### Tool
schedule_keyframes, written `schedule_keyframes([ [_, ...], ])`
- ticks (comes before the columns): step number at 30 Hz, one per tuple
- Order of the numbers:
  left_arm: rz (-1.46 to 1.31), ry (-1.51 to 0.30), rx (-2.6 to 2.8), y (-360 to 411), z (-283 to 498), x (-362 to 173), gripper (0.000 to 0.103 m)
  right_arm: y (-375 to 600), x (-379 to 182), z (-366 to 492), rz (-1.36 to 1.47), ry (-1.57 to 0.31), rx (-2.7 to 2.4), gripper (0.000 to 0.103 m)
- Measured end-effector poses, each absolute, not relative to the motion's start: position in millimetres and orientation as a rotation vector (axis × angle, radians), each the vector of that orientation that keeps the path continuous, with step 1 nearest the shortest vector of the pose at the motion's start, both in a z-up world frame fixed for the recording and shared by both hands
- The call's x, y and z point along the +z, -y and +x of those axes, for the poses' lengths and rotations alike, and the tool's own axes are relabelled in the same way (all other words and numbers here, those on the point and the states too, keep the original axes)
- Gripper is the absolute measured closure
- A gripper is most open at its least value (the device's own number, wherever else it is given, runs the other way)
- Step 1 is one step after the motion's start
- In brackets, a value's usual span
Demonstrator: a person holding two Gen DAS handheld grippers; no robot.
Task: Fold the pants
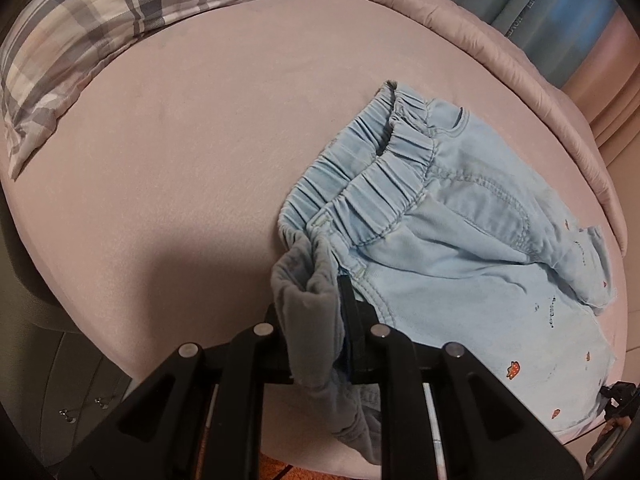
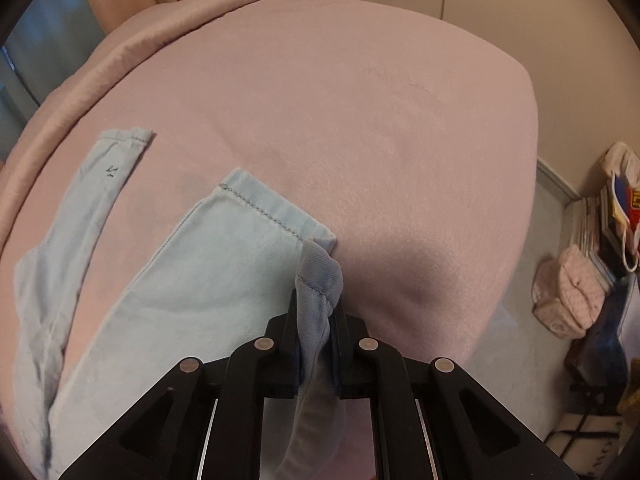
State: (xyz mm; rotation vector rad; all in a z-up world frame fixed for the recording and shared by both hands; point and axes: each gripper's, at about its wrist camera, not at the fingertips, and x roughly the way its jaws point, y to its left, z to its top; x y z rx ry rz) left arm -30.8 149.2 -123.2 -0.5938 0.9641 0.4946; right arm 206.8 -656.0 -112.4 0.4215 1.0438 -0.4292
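Observation:
Light blue child's pants (image 1: 460, 248) lie on a pink bed (image 1: 200, 140). The elastic waistband (image 1: 372, 176) faces left in the left wrist view. My left gripper (image 1: 316, 300) is shut on the near corner of the waistband, with cloth bunched between its fingers. In the right wrist view the two legs lie spread apart: the near leg (image 2: 192, 280) and the far leg (image 2: 80, 208). My right gripper (image 2: 316, 300) is shut on the near corner of the near leg's hem (image 2: 272, 212).
A plaid pillow (image 1: 100, 32) lies at the far left of the bed. A folded pink quilt (image 1: 520, 60) runs along the bed's far edge. Bags and a pink pouch (image 2: 572, 292) stand on the floor at the right. The other gripper shows at the edge (image 1: 616, 404).

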Motion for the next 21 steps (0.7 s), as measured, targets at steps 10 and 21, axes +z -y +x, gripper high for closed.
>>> schedule_keyframes([
  [10, -0.600, -0.970, 0.482, -151.8, -35.1, -122.9, 0.085, 654.1, -112.2, 207.3, 0.431, -1.032, -0.432, 0.095],
  [21, -0.607, -0.967, 0.479, -151.5, -34.7, -123.5, 0.085, 651.8, -113.8, 208.9, 0.423, -1.031, -0.434, 0.095],
])
